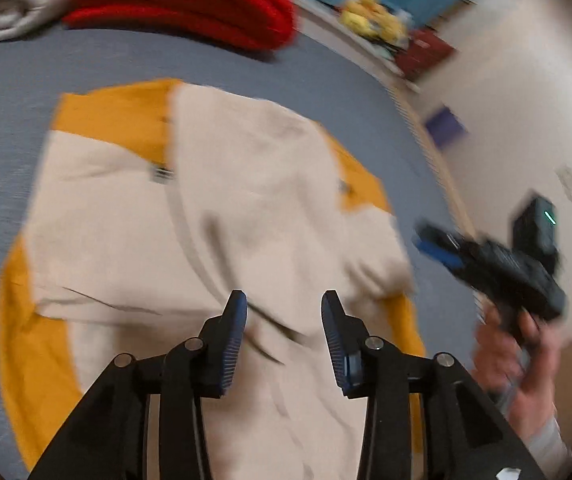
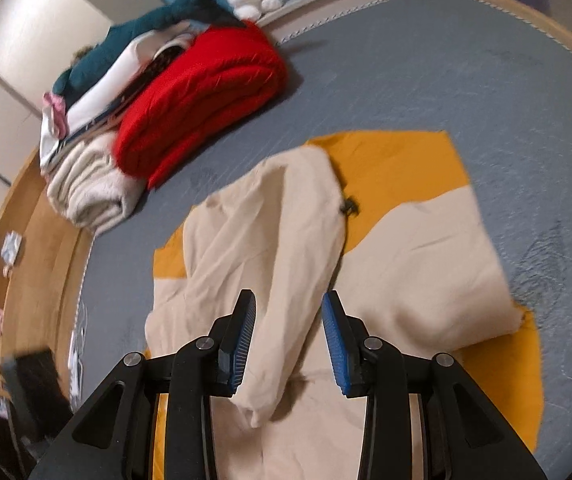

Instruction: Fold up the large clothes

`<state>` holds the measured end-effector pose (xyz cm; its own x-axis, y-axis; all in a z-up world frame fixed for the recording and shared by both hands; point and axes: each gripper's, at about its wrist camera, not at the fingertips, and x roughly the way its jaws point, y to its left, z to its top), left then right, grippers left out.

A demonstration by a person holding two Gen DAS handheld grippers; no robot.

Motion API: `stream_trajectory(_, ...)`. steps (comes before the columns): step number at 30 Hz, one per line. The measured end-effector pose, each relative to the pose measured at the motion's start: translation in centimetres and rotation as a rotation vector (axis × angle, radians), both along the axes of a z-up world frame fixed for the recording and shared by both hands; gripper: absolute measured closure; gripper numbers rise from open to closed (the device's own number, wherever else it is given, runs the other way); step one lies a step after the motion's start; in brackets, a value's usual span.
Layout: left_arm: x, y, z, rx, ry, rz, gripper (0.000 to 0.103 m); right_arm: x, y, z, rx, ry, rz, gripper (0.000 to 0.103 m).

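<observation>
On the grey bed [image 2: 425, 64], your cream-and-yellow garment [image 1: 222, 208] lies spread flat, near you, so its panels can be folded inward. One cream sleeve [image 2: 282, 248] is laid across the body, likely the first fold. Your left tool [image 1: 284, 312] hovers over the cream cloth, parted, nothing gripped. Your right tool [image 2: 289, 312] straddles the sleeve without pinching it: released. Folded red blanket [image 2: 206, 96] sits stacked far left, out of the way. No readable label or writing; small dark tags are blurred.
</observation>
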<state>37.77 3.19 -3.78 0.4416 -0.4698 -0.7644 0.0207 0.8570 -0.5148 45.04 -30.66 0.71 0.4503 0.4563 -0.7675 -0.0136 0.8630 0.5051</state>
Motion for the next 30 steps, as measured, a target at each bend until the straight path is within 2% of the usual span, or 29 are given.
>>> stream_trajectory(2,1.7,1.6,-2.5,0.005,0.060,0.080,0.072,0.3,1.4,-1.1,0.003,0.031,0.038,0.066)
stream_trajectory(3,2.4,2.2,-3.5,-0.004,0.082,0.099,0.078,0.5,2.2,-1.9,0.008,0.053,0.059,0.066)
stream_trajectory(5,3.4,3.0,-5.9,-0.030,0.125,0.142,0.080,0.6,3.7,-3.4,0.005,0.092,0.081,0.066)
stream_trajectory(8,4.1,4.1,-8.0,-0.134,0.171,0.176,0.080,0.9,5.7,-5.6,-0.030,0.126,0.095,0.066)
stream_trajectory(11,4.0,3.9,-10.2,-0.278,0.215,0.154,0.080,1.2,6.7,-6.8,-0.068,0.127,0.085,0.067)
stream_trajectory(14,3.1,3.6,-11.5,-0.348,0.244,0.192,0.080,1.7,7.4,-7.8,-0.062,0.147,0.091,0.079)
stream_trajectory(15,2.9,3.6,-11.9,-0.387,0.253,0.200,0.081,1.7,7.6,-8.1,-0.072,0.149,0.090,0.089)
stream_trajectory(16,2.6,3.5,-11.7,-0.404,0.249,0.196,0.085,1.6,7.7,-8.4,-0.081,0.148,0.089,0.096)
stream_trajectory(17,2.7,3.1,-11.3,-0.407,0.238,0.178,0.100,1.7,7.5,-8.4,-0.079,0.142,0.081,0.098)
stream_trajectory(20,2.6,2.6,-8.0,-0.357,0.161,0.127,0.102,1.5,6.4,-7.9,0.005,0.117,0.027,0.101)
stream_trajectory(22,2.9,3.2,-5.5,-0.323,0.079,0.139,0.103,1.2,4.9,-6.4,0.099,0.063,-0.036,0.101)
stream_trajectory(24,2.9,4.2,-3.9,-0.249,0.044,0.178,0.103,0.8,3.9,-5.1,0.124,0.005,-0.089,0.101)
stream_trajectory(26,2.9,4.7,-3.9,-0.166,0.060,0.211,0.103,0.5,3.0,-4.8,0.098,0.001,-0.139,0.101)
stream_trajectory(28,2.9,4.5,-5.2,-0.075,0.130,0.218,0.103,0.4,2.5,-6.0,0.056,0.071,-0.176,0.102)
stream_trajectory(30,2.9,4.0,-8.0,-0.032,0.256,0.209,0.102,0.4,2.8,-8.7,0.017,0.196,-0.186,0.102)
